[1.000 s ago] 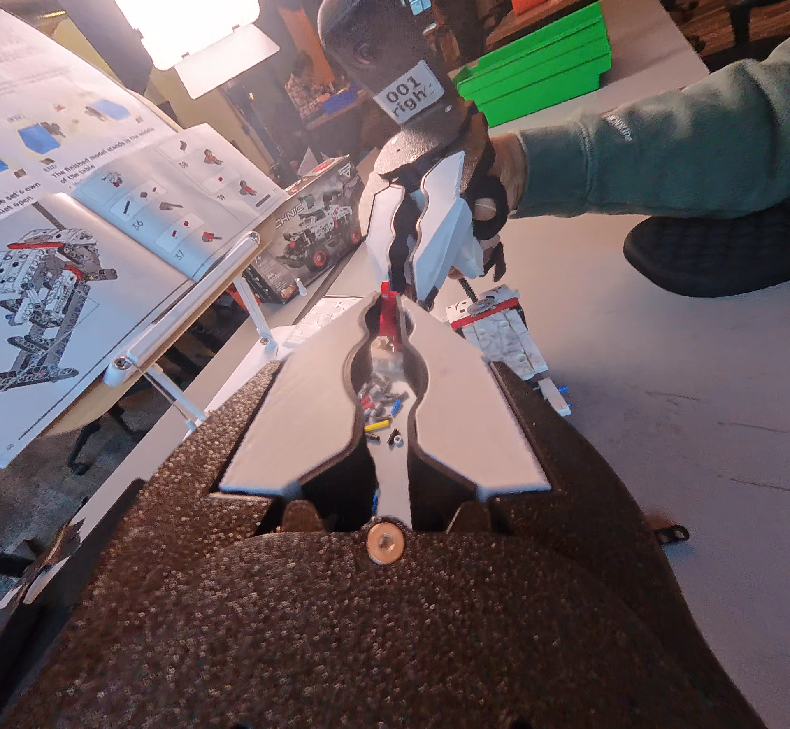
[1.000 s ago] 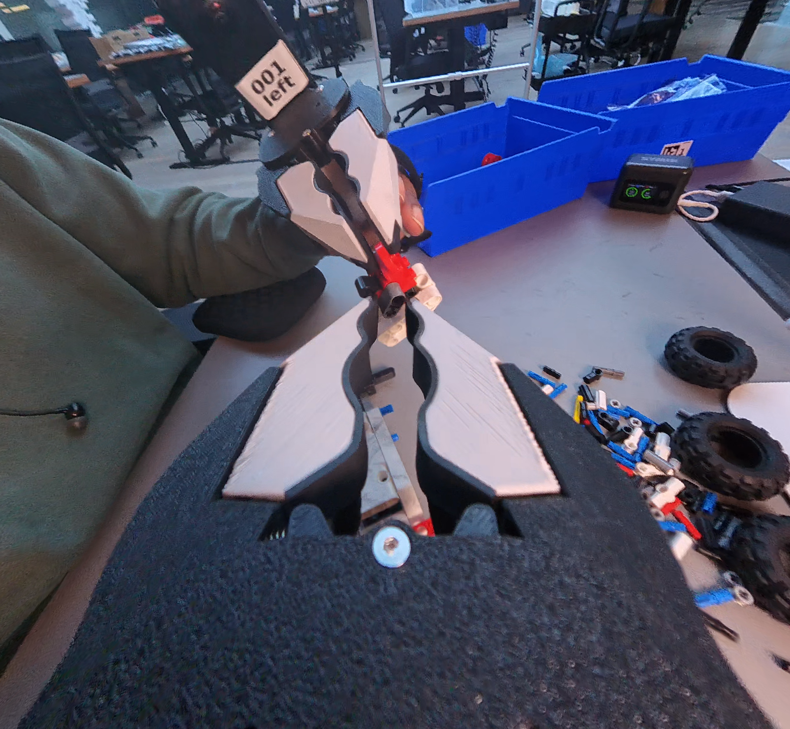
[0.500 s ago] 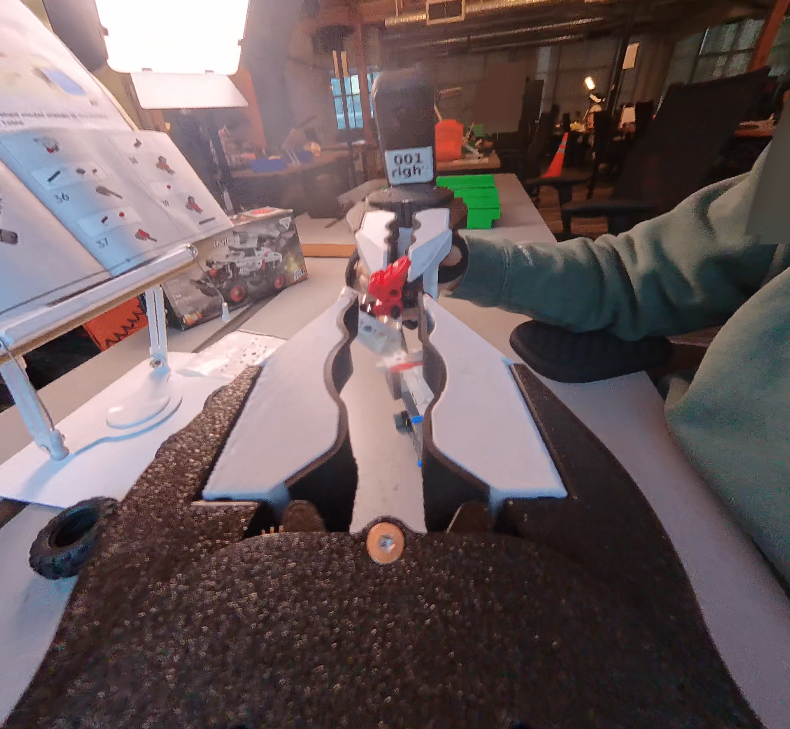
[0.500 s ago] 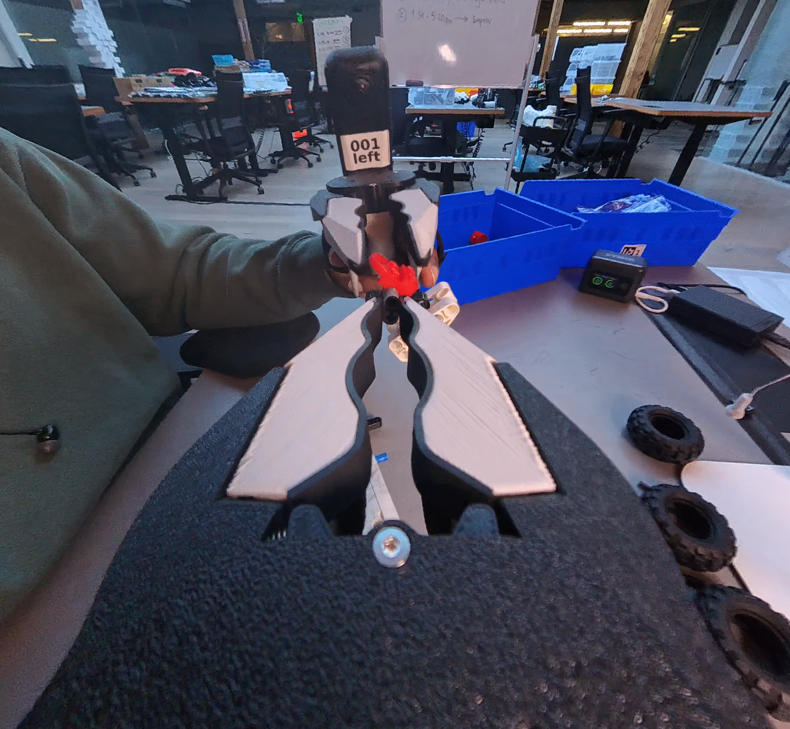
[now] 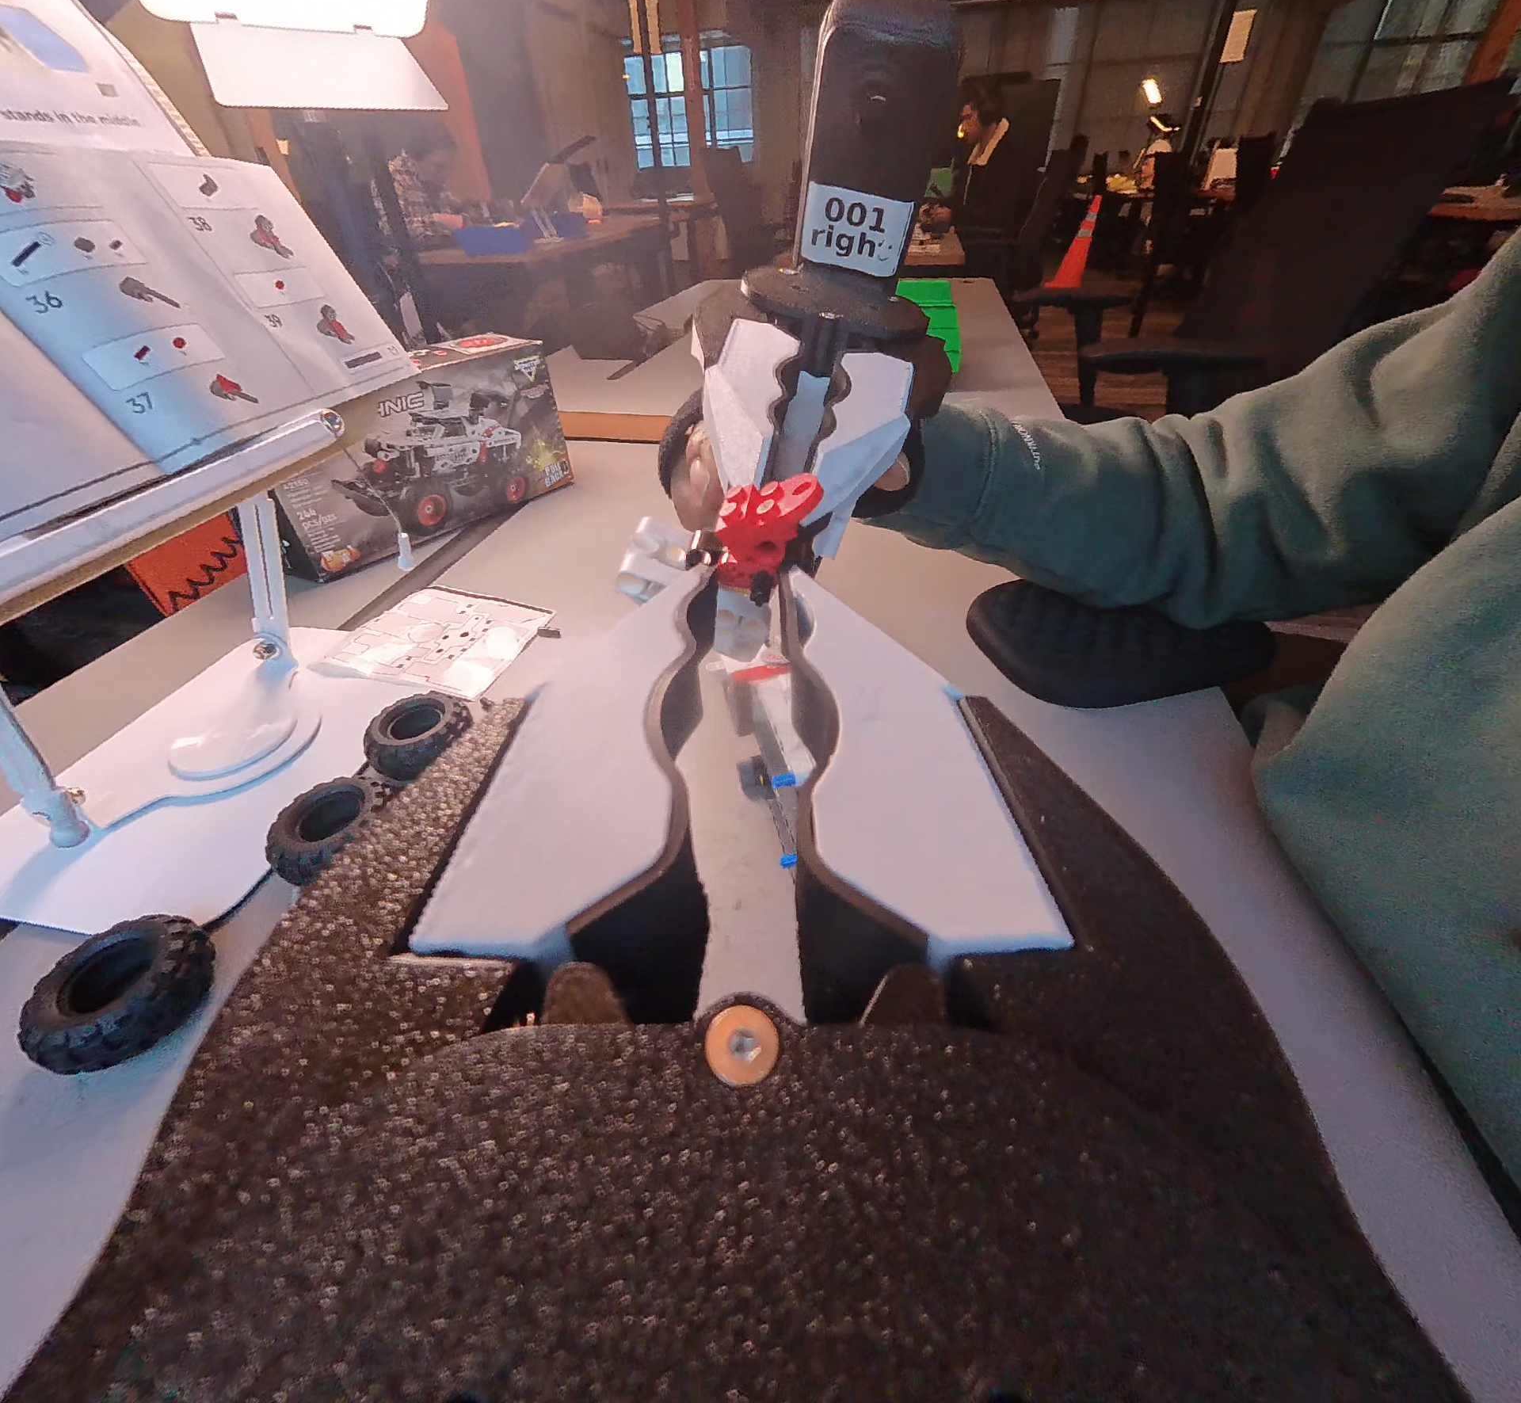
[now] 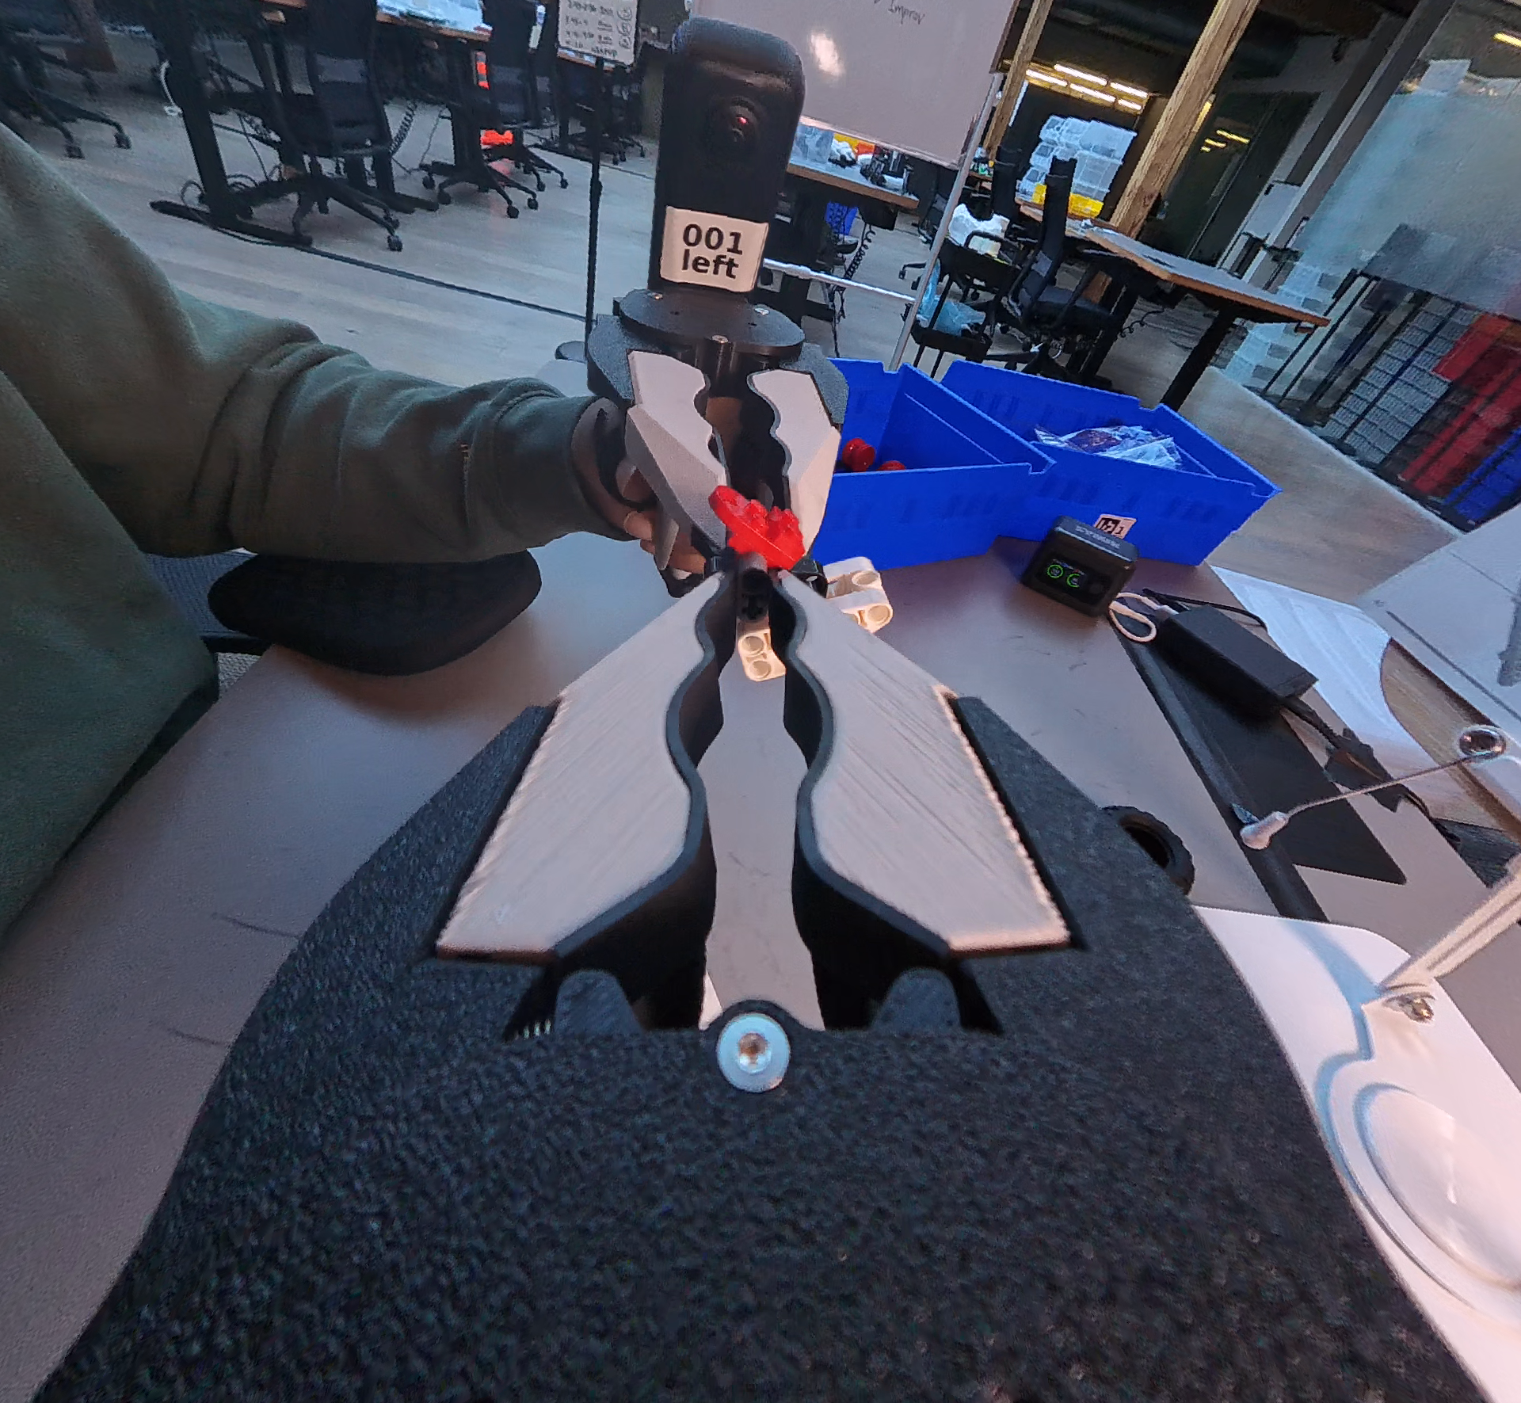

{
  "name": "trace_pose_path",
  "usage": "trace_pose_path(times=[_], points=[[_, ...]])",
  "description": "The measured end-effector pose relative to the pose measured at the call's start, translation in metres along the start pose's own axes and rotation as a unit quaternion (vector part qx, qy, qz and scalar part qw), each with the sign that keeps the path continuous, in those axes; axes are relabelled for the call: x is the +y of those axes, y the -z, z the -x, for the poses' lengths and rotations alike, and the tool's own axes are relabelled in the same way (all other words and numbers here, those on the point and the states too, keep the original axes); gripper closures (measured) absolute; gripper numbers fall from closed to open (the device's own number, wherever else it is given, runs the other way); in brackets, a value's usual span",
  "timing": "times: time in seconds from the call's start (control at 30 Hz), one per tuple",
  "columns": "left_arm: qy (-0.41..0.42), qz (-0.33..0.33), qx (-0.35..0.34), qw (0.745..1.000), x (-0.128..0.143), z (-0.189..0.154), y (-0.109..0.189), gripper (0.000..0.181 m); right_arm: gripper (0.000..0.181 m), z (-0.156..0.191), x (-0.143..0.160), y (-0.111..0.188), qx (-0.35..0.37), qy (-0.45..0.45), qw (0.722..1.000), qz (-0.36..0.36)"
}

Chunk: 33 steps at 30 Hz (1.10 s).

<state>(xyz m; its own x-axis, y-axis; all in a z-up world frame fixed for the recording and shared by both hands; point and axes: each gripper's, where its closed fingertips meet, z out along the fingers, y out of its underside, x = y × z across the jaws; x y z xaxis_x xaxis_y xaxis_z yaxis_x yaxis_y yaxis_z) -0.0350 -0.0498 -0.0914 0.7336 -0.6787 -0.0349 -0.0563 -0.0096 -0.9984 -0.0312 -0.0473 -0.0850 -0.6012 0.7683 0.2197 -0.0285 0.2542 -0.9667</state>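
red (image 5: 765, 520) and white studded pieces, seemingly joined, between both claws.

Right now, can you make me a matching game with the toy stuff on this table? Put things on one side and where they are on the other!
Things:
1. red toy build
2. black tyres
3. blue bins
4. toy box

Places:
A. beside the white stand base
B. pinched where the left gripper and right gripper meet
C. on the table beyond the open booklet
D. behind the left gripper

Pairs: 1-B, 2-A, 3-D, 4-C
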Motion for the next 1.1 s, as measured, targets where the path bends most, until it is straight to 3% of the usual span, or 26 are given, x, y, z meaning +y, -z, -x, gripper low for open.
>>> trace_pose_path(times=[0.23,0.63,0.83,0.93,1.1], points=[[-0.027,-0.006,-0.017,0.999,-0.005,0.001,0.000,0.152,0.175,0.004,0.006,-0.001,-0.011,0.000,1.000,0.010],[-0.039,0.051,0.029,0.998,0.008,-0.016,-0.005,0.161,0.175,0.016,0.009,-0.011,-0.040,0.002,0.999,0.009],[-0.037,0.027,0.031,0.998,0.002,-0.018,-0.007,0.163,0.176,0.016,0.005,-0.001,-0.064,-0.016,0.998,-0.008],[-0.001,-0.084,0.026,0.996,-0.041,-0.003,0.038,0.164,0.176,-0.013,-0.012,0.045,-0.020,-0.039,0.997,-0.056],[0.007,-0.050,0.056,0.997,-0.020,-0.011,0.012,0.163,0.175,-0.004,-0.018,0.038,-0.032,-0.014,0.998,-0.044]])
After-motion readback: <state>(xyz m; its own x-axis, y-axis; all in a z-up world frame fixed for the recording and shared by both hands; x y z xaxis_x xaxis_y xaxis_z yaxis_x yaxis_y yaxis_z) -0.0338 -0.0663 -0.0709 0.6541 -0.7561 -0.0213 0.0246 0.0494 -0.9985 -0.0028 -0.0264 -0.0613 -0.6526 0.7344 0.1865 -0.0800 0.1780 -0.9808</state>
